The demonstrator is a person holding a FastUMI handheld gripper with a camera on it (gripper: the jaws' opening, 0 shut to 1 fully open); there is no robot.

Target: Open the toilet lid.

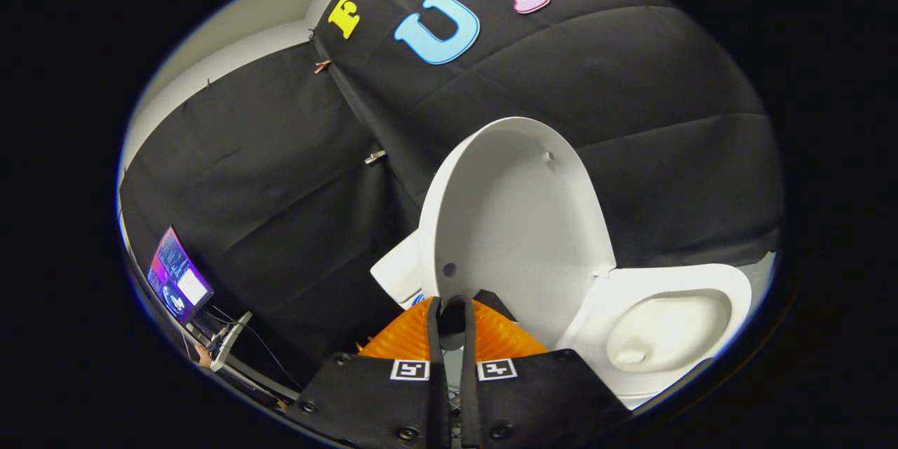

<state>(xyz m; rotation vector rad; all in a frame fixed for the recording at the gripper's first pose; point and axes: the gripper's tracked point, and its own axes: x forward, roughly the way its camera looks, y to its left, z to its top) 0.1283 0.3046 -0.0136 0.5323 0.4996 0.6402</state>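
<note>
toilet lid (515, 224) raised, near upright over seat and bowl (666, 330). gripper (449, 305) fingers pinched on lid's front rim, grasping it. risk: letting go short of balance point, so lid drops back and slams.

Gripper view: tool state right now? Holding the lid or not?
Tool: fingers closed on the lower edge of the raised toilet lid, both pressing on it; the lid stands upright above the bowl.

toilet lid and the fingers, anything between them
Nothing: in the gripper view the fingers, nearly closed, sit right at the raised toilet lid's lower edge; whether they pinch it is unclear.
</note>
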